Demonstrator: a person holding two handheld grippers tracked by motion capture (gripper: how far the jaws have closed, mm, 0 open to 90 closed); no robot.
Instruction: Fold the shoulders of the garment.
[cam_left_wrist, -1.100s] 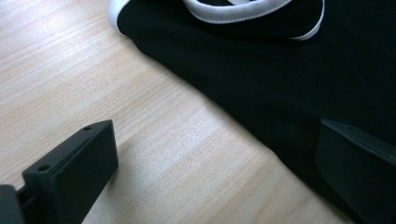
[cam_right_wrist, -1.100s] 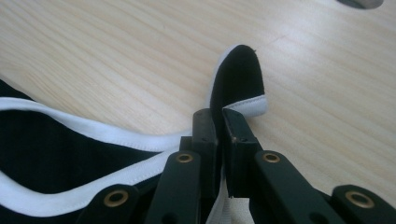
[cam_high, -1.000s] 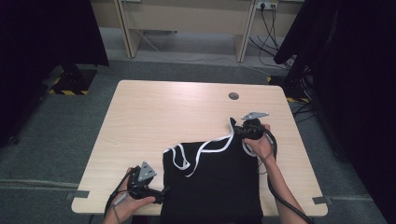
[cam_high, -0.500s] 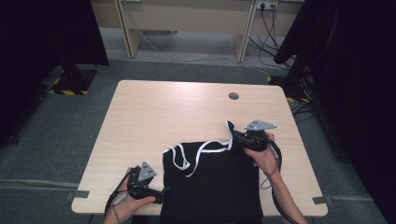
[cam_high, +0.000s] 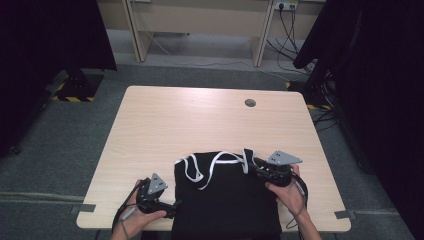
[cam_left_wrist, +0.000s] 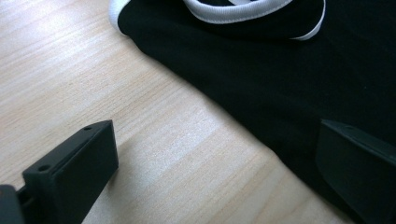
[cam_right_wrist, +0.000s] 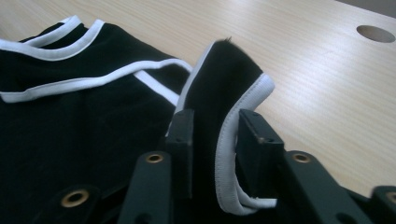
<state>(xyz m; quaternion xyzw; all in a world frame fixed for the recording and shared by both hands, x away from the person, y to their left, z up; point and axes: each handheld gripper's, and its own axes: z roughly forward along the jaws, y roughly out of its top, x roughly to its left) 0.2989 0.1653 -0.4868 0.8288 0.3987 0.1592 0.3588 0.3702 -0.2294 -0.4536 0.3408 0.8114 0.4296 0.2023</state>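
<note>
Right gripper view: right gripper (cam_right_wrist: 212, 140) half-parted, jaws just opening, strap (cam_right_wrist: 219, 93) of soft, light black top (cam_high: 227, 200) between. Left gripper (cam_left_wrist: 215, 172) open beside hem on bench (cam_high: 200, 120). Best pinched at white trim.

A black fabric garment with white ribbed trim (cam_right_wrist: 84, 135) is seen spread over the left and lower part of the frame on a pale wood-grain tabletop (cam_right_wrist: 327, 93). White edging is traced in curving lines across the garment's upper left. A strap-like fold of the black cloth, edged in white, is raised between the two black jaws of the right gripper (cam_right_wrist: 212, 140); the jaws have just been opening, with the fold standing between them, and a gap is seen beside the right jaw. A round hole in the tabletop (cam_right_wrist: 375, 33) is noted at the upper right, well apart from the garment.
</note>
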